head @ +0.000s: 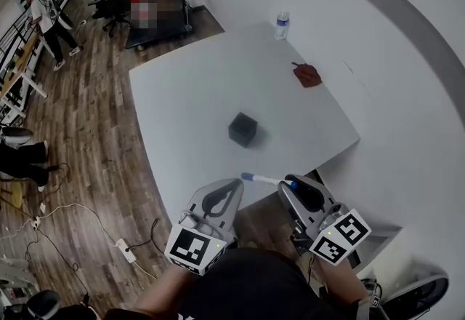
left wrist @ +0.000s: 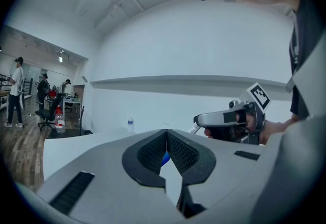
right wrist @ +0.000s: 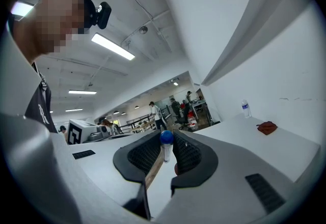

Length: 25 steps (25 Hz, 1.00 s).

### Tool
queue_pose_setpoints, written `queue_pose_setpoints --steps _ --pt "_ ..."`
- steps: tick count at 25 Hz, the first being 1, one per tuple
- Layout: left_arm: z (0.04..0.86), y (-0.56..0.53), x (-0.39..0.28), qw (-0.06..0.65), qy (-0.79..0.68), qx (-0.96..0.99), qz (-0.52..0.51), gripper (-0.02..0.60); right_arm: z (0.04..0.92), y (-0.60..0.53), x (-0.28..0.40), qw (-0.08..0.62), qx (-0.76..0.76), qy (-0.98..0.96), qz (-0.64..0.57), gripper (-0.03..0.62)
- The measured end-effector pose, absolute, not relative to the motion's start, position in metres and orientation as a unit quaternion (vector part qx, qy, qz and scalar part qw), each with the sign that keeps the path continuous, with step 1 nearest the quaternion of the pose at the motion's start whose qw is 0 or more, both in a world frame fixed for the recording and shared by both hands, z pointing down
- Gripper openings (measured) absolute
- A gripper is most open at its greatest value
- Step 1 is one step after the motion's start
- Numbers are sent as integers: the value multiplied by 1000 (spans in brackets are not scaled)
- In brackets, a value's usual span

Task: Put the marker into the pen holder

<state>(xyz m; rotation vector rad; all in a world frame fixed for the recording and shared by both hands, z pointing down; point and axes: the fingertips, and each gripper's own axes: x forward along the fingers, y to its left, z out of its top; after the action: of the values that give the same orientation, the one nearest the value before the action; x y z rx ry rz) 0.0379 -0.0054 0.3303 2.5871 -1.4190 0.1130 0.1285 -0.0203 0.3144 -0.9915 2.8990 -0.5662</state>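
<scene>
The right gripper (head: 292, 185) is clamped on the blue-capped marker (head: 263, 180), which lies level, cap toward the left gripper (head: 234, 188) (jaws together, seemingly empty). The black pen holder (head: 243, 129) stands ahead on the white table (head: 189, 86), well apart; the marker wants tipping upright.

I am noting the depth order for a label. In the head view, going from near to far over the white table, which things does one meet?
The white marker with a blue cap, held in the right hand-held gripper → small black cube-shaped pen holder → dark red crumpled cloth → clear plastic water bottle.
</scene>
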Motion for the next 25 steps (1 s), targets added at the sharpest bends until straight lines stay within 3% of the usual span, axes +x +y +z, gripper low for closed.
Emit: queue_pose_setpoints --steps 8,25 --pt "340 -51 12 97 -456 884 34 8 327 -70 107 -4 -349 919 -181 80" --pt "398 -149 5 150 -480 863 51 8 414 -199 93 -109 -335 918 -183 80"
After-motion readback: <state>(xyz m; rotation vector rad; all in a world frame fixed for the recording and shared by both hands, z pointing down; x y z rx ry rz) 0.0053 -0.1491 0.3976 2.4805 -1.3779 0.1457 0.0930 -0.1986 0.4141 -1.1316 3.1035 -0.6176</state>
